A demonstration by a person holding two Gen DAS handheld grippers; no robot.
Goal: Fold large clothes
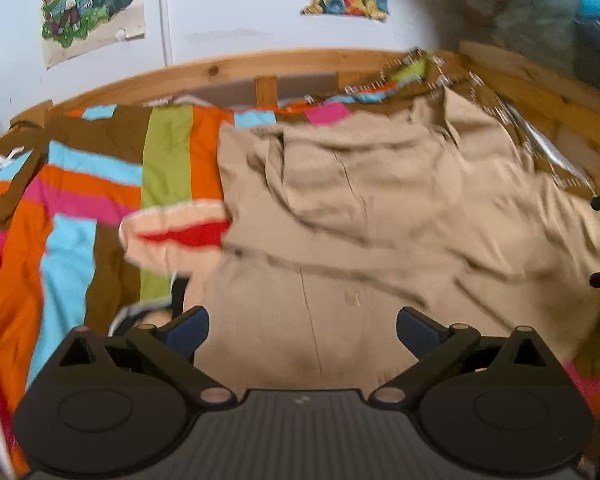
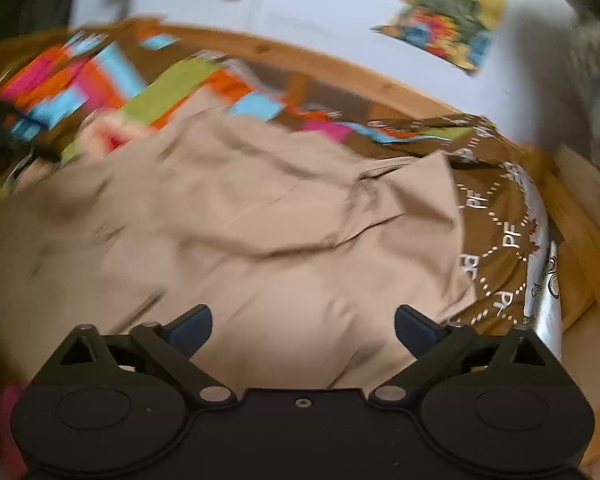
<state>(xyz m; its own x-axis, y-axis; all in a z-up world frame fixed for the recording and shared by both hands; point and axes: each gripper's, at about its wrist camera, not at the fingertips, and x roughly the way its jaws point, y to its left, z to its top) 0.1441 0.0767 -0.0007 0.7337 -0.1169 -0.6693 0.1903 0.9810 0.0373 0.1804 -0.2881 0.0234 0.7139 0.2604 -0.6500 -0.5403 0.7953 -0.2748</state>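
A large beige garment (image 1: 372, 208) lies rumpled on a bed, partly folded over itself. In the left wrist view my left gripper (image 1: 302, 330) hovers over its near part with both blue-padded fingers (image 1: 190, 330) spread wide and nothing between them. The right wrist view shows the same beige garment (image 2: 260, 232) spreading from the left to a folded corner at the right. Above its near edge my right gripper (image 2: 303, 330) is open, its jaws empty. Both pictures are blurred by motion.
A bright striped bedspread (image 1: 72, 200) covers the bed. A peach and red cloth (image 1: 176, 236) lies left of the garment. A wooden bed frame (image 1: 236, 68) runs along the white wall with posters (image 1: 88, 4). A brown patterned cover (image 2: 496, 216) lies right of the garment.
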